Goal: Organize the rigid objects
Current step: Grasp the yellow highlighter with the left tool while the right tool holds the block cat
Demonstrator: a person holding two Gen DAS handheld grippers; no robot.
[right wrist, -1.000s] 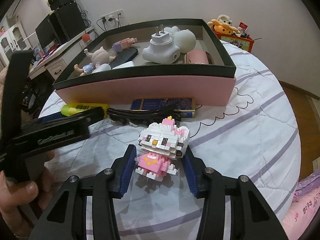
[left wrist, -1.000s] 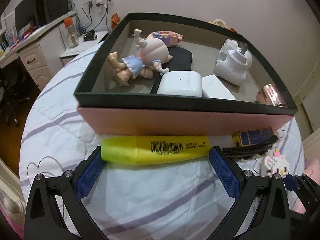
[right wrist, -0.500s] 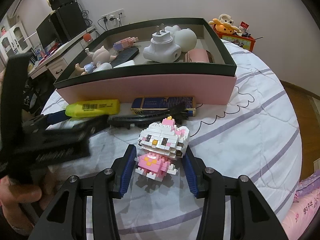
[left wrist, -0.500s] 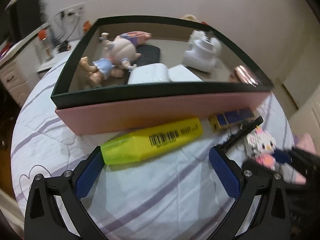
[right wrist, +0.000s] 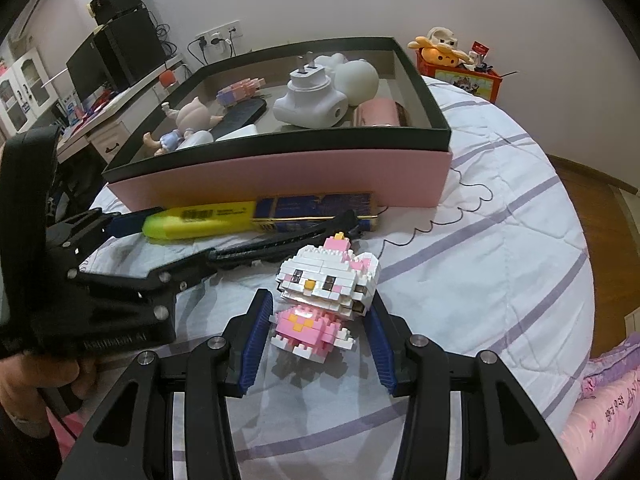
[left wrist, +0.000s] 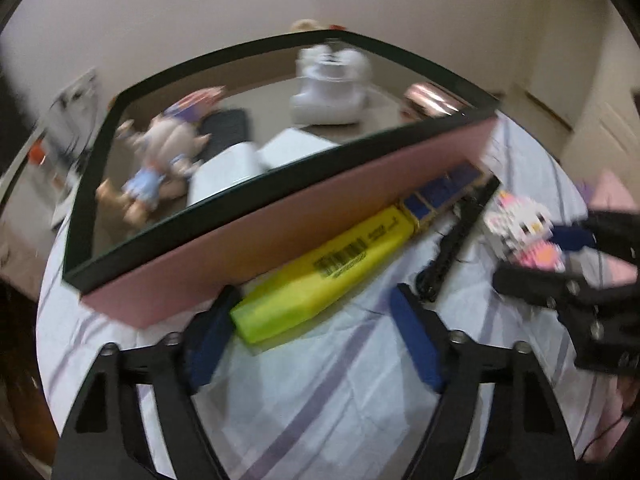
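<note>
Pink-walled box (right wrist: 280,176) at twelve o'clock is already part-filled, while the yellow highlighter (left wrist: 320,268) lies between the closing left hand-held gripper (left wrist: 312,344), and the brick cat (right wrist: 324,284) is clamped by the right hand-held gripper (right wrist: 320,340).

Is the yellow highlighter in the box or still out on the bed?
Out. The yellow highlighter lies flat on the bedsheet against the pink box, outside its front wall.

Left gripper rolls and narrows

The left gripper (left wrist: 308,320) has been closing around the yellow highlighter (left wrist: 320,272); the marker's near end now sits beside its left finger (left wrist: 208,336), no longer spanning both; view tilted.
</note>
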